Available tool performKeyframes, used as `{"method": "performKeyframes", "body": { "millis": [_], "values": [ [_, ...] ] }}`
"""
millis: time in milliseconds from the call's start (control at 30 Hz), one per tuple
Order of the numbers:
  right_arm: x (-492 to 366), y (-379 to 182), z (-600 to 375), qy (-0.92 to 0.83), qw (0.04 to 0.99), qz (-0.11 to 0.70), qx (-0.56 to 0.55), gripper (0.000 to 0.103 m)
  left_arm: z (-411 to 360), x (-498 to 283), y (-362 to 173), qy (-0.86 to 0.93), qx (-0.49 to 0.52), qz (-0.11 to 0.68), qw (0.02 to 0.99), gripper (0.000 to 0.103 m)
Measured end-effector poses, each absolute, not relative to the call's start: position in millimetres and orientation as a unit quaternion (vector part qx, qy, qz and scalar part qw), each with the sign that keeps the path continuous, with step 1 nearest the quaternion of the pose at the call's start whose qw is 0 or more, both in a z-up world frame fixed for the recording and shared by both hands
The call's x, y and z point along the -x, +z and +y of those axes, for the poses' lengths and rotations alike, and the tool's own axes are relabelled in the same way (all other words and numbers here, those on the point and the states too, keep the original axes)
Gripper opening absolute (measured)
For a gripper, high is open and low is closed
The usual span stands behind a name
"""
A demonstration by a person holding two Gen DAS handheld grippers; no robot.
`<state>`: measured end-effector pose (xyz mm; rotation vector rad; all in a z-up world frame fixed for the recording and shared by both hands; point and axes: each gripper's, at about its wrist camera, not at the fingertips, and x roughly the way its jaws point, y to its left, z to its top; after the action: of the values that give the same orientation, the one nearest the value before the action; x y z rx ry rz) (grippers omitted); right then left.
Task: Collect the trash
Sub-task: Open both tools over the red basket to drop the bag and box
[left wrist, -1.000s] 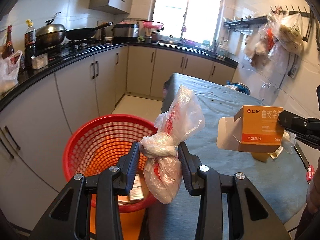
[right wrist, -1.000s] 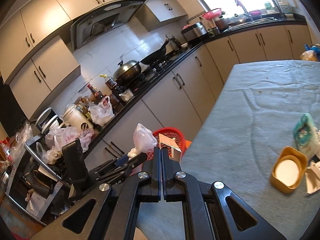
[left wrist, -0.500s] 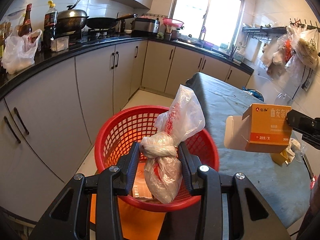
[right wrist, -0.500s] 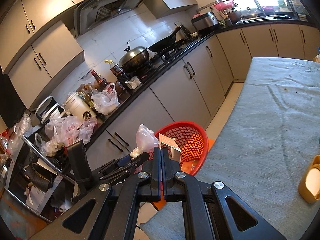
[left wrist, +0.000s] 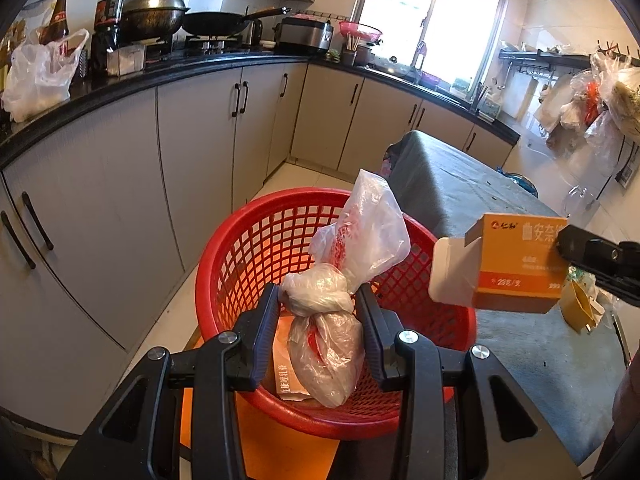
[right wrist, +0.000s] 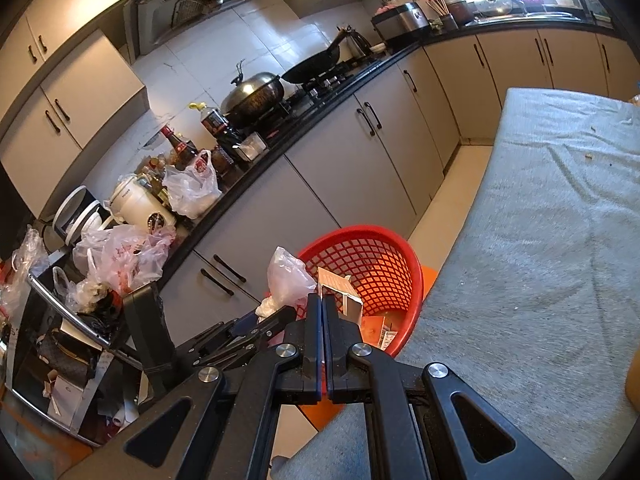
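Knotted plastic bag (left wrist: 326, 320) pinched in left gripper (left wrist: 316, 300), orange carton (left wrist: 516, 264) clamped by right gripper (right wrist: 322, 300)

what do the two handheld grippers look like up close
Both the left gripper and the right gripper are matte black plastic, with angular arms that have triangular cut-outs and round silver bolts at the pivots. The long, flat fingers carry ribbed dark blue pads on their inner faces. No cables, markings or sleeves are visible.

Daylight from window (left wrist: 432, 20), overexposed; fisheye bending and dark corners; near-sharp, slight motion softness.
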<state>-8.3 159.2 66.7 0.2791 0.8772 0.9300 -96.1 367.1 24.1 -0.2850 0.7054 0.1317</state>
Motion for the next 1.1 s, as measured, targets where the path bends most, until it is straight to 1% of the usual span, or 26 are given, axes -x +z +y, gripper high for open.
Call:
{"method": "performKeyframes", "body": {
  "millis": [400, 500, 567, 633, 900, 1100],
  "values": [
    [-2.1, 44.0, 176.1, 0.420, 0.789, 0.433, -0.121, 0.002, 365.8, 80.6, 13.1, 0.069, 0.136, 0.358, 0.921, 0.038],
    [-4.1, 42.1, 176.4, 0.421, 0.787, 0.435, -0.121, 0.003, 366.3, 79.7, 13.1, 0.071, 0.141, 0.359, 0.920, 0.041],
    [-4.4, 42.1, 175.8, 0.421, 0.787, 0.435, -0.121, 0.004, 367.5, 80.0, 14.2, 0.070, 0.146, 0.357, 0.920, 0.050],
    [-3.8, 43.1, 174.9, 0.422, 0.787, 0.434, -0.121, 0.004, 367.3, 81.4, 16.5, 0.071, 0.145, 0.352, 0.922, 0.053],
    [3.9, 47.4, 153.7, 0.425, 0.785, 0.429, -0.138, 0.004, 360.6, 89.6, 27.3, 0.066, 0.147, 0.343, 0.925, 0.054],
    [16.4, 48.9, 123.3, 0.415, 0.790, 0.425, -0.153, 0.004, 338.2, 95.9, 41.4, 0.049, 0.136, 0.333, 0.932, 0.055]
  ]
}}
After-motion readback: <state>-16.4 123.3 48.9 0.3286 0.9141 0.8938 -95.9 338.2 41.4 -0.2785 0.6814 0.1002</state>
